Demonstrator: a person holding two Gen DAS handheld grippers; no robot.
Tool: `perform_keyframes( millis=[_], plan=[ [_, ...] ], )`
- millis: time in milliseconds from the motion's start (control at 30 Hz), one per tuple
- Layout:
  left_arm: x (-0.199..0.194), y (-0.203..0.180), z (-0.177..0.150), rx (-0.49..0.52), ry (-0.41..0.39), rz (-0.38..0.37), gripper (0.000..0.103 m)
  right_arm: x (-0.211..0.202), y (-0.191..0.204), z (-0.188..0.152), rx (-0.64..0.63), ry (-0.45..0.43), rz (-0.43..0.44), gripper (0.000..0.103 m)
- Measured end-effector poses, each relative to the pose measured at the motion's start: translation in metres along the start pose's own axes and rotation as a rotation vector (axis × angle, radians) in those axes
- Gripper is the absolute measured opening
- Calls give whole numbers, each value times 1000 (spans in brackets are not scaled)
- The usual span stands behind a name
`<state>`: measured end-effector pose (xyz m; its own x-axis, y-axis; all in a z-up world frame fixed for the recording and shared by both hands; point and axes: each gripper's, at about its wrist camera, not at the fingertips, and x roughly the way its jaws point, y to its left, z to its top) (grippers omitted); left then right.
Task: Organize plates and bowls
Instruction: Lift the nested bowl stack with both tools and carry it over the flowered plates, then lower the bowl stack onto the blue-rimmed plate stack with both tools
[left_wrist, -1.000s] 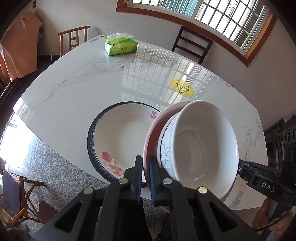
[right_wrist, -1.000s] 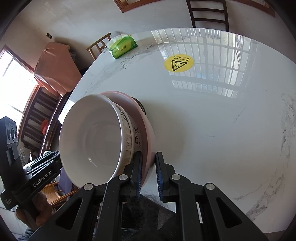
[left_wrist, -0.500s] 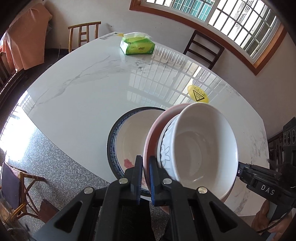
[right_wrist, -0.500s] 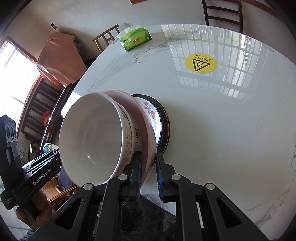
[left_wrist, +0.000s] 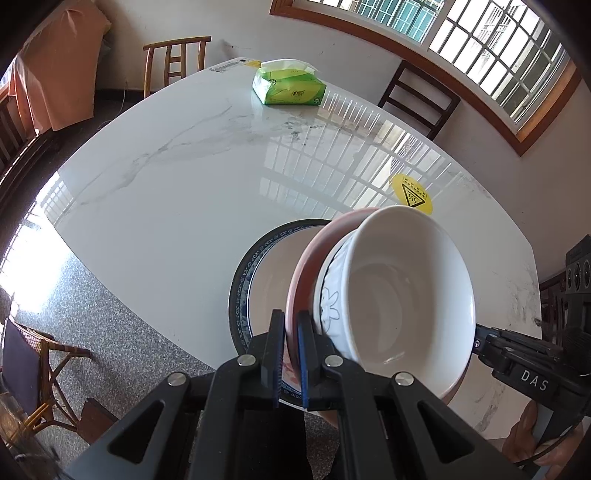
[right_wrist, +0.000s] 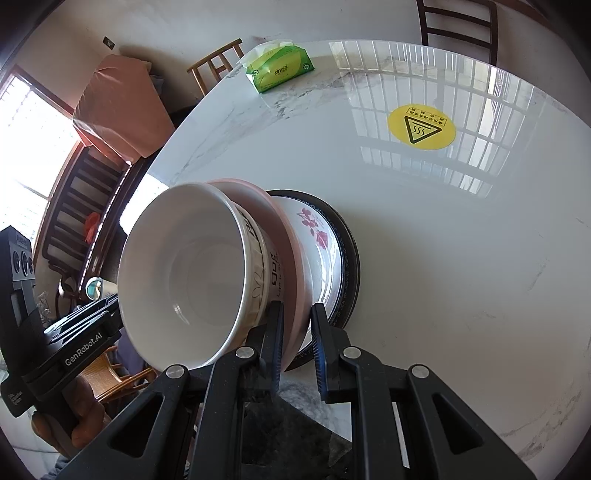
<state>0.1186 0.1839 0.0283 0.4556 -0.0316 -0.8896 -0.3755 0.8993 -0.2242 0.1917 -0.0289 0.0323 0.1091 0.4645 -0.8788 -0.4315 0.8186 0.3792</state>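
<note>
A white bowl (left_wrist: 402, 295) sits in a pink plate (left_wrist: 314, 254). My left gripper (left_wrist: 291, 347) is shut on the pink plate's rim at one side. My right gripper (right_wrist: 297, 332) is shut on the rim of the same pink plate (right_wrist: 291, 243) at the opposite side, with the white bowl (right_wrist: 184, 273) inside it. Both hold the pair just above a dark-rimmed floral plate (left_wrist: 255, 280) that lies on the white marble table (left_wrist: 184, 184); the floral plate also shows in the right wrist view (right_wrist: 332, 240). The floral plate is mostly hidden by the pink plate.
A green tissue pack (left_wrist: 288, 86) lies at the table's far side. A yellow warning sticker (right_wrist: 421, 127) is on the tabletop. Wooden chairs (left_wrist: 173, 62) stand around the table. The table's near edge lies under the grippers.
The pink plate with the bowl has moved over the floral plate and now covers most of it. Both grippers stay shut on the pink plate.
</note>
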Motion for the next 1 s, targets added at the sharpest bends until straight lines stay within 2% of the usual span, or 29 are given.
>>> perform_keyframes(
  millis=[633, 1000],
  plan=[
    [17, 16, 7, -16, 32, 1, 5, 20, 3, 5, 10, 46, 4, 16],
    [16, 17, 6, -9, 19, -4, 5, 23, 5, 6, 9, 54, 6, 16]
  ],
)
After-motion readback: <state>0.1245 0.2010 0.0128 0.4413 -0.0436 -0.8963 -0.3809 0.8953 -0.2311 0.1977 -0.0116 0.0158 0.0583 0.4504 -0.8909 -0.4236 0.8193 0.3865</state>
